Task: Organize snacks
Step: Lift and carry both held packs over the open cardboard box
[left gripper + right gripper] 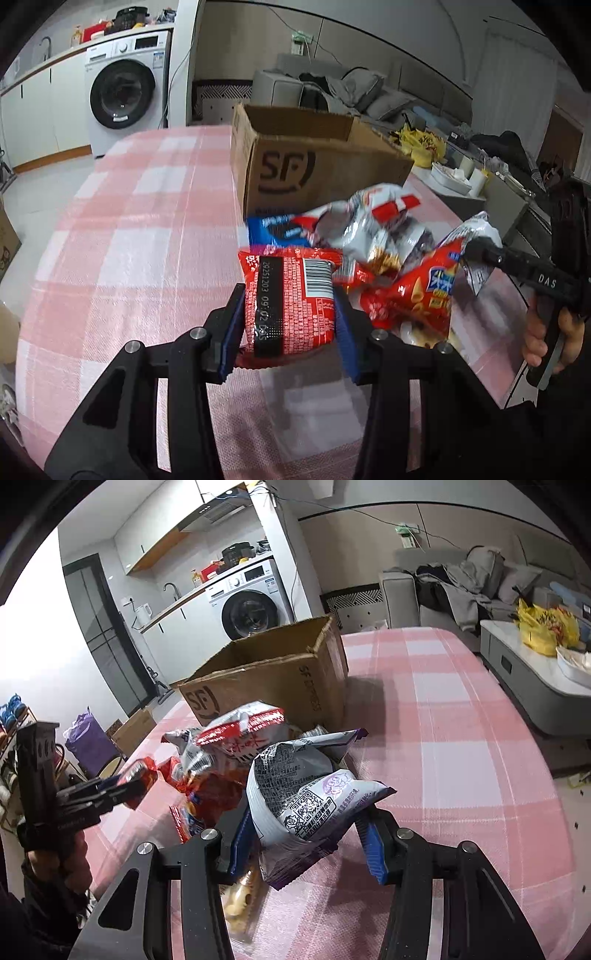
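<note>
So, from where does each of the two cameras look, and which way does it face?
Left wrist: sits on the left gripper, looks down along its jaws at the red packet they hold, the snack pile and the cardboard box; the person's right hand shows at the right edge.
Right wrist: sits on the right gripper, looks along its jaws at the grey-and-purple packet they hold; the left hand shows at the left edge.
Shared: box, snack pile, pink checked tablecloth, washing machine.

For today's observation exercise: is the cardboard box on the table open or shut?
Open. The cardboard box stands upright, top flaps raised, and its inner walls show. Whether anything lies inside cannot be told.
</note>
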The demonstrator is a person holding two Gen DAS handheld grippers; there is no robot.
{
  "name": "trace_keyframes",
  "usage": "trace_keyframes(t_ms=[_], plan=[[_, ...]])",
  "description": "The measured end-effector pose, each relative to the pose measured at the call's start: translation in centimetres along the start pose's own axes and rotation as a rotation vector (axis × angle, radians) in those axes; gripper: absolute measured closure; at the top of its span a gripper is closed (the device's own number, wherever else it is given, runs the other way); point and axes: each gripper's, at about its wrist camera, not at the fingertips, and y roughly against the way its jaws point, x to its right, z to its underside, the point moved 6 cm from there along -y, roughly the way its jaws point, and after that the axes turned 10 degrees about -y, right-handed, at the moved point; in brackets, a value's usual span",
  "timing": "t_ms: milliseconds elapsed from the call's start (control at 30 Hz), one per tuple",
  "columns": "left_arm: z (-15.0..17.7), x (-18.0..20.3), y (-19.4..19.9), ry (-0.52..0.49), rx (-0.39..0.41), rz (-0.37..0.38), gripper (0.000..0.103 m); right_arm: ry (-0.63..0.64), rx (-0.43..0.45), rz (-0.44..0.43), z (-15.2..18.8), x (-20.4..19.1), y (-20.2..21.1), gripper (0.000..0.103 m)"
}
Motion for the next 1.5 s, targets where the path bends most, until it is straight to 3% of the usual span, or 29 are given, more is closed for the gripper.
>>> trace_keyframes(t_ms=[700,1100,1500], plan=[[-7.6,-0.3,1.9,-0.026,0.133,-0.025,0.062,0.119,0.099,-0.011,-6.7,-5.5,0.4,0.052],[-11.8,-1.0,0.0,-0.034,0.154,-0.05,0.062,0.128,0.115,-0.018,-10.6,-6.7,-1.5,0.052],[-15.8,-2.2,-4.0,-0.038,0.149,-0.071,0.062,0.104,0.088,-0.048,-13.8,-7.4,-5.9,0.052]])
